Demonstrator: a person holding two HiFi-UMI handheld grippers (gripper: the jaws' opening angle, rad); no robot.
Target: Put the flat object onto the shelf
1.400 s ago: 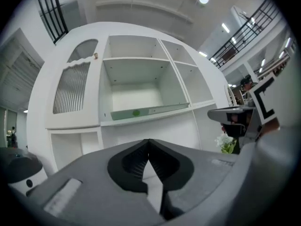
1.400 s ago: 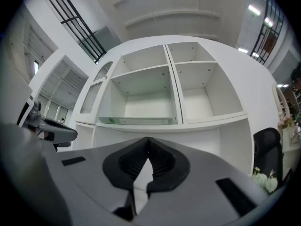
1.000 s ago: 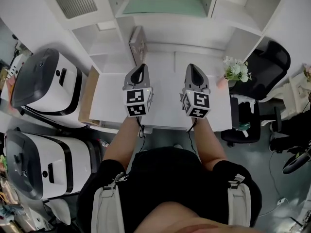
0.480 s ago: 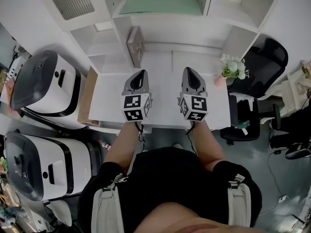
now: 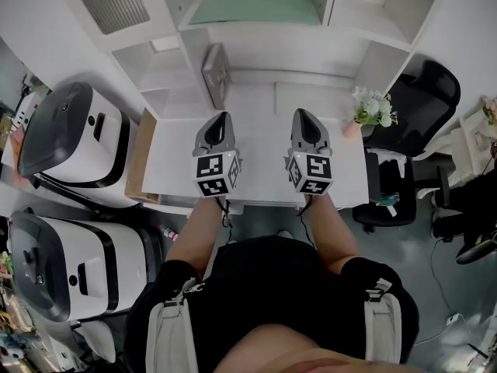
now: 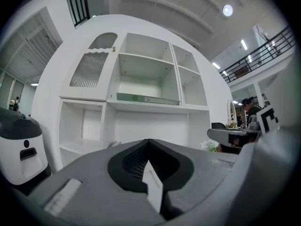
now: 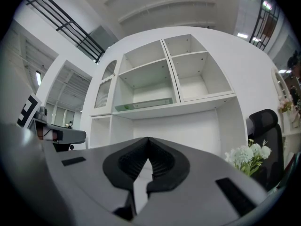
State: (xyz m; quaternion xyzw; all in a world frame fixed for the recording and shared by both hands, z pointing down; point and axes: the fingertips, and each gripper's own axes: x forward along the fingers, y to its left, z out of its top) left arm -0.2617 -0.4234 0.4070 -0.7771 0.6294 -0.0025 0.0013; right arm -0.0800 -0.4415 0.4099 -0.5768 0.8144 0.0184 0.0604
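A flat green board point(image 5: 256, 6) lies on an upper shelf of the white shelf unit point(image 5: 365, 22); it shows as a thin green strip point(image 6: 146, 98) in the left gripper view and as the same green strip point(image 7: 143, 104) in the right gripper view. A flat brown book-like object point(image 5: 216, 70) leans upright at the back of the white desk point(image 5: 175, 169). My left gripper point(image 5: 220, 119) and right gripper point(image 5: 303, 115) hover side by side over the desk, pointing level at the shelves. Both are shut, with nothing between the jaws.
Two white-and-black machines point(image 5: 74, 130) point(image 5: 62, 263) stand left of the desk. A cardboard sheet point(image 5: 138, 154) leans on the desk's left edge. A vase of white flowers point(image 5: 374, 111) sits at the desk's right end, with a black chair point(image 5: 423, 99) beyond.
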